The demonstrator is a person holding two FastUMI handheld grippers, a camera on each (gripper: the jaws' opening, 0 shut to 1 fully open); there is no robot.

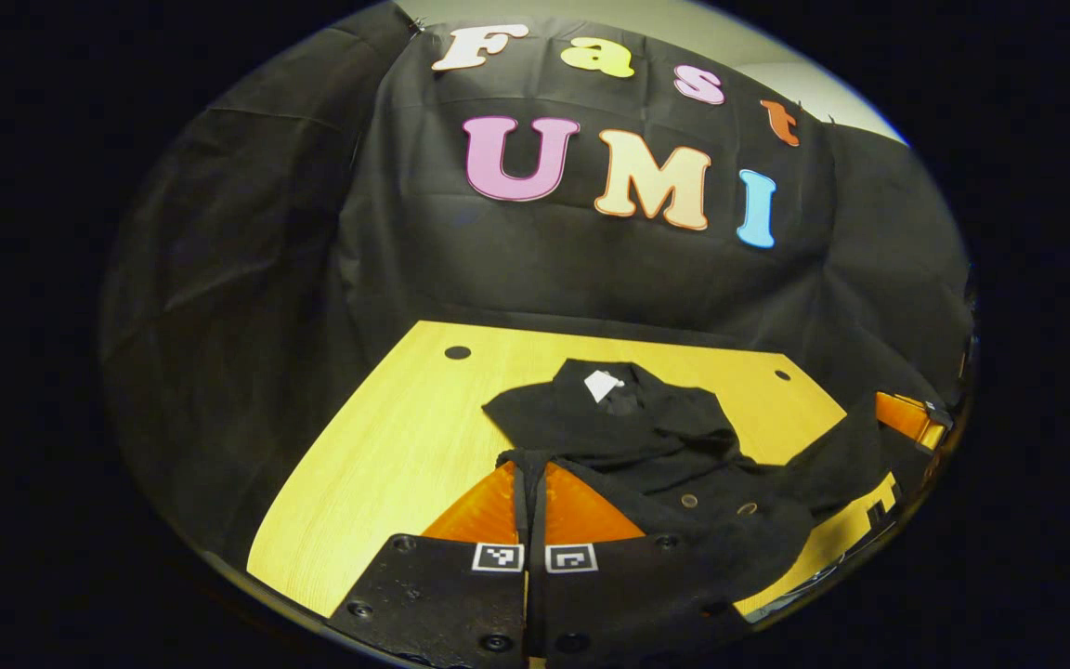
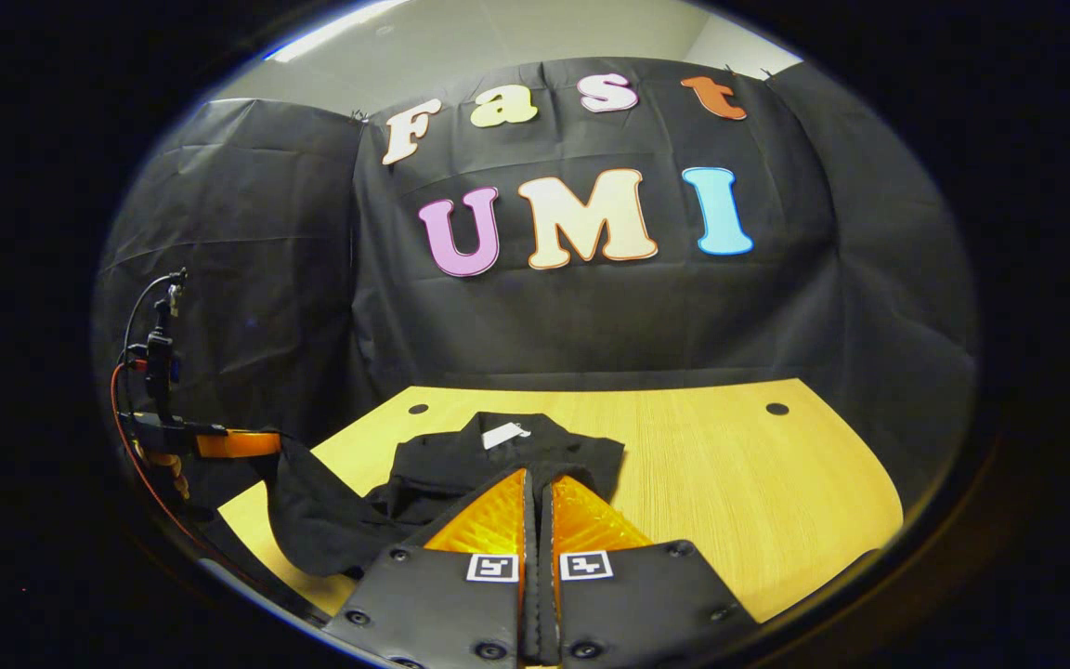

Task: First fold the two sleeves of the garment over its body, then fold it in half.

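Fingers of left gripper (image 1: pixel 531 465) pinched together w/ a thin strip of black garment (image 1: pixel 646 437) clamped between them; cloth drapes off to the right, lifted off the table (image 1: pixel 386 437). Right gripper (image 2: pixel 539 478) likewise closed tight on a garment edge. Rest of garment lies crumpled mid-table; collar end toward booth wall, white neck tag (image 1: pixel 603 384) showing, print too small to read. Two small round buttons (image 1: pixel 688 501) near the left gripper. Each gripper carries two square black-and-white markers (image 2: pixel 492 567). Far left in right gripper view, other gripper raised, cloth hanging from it.
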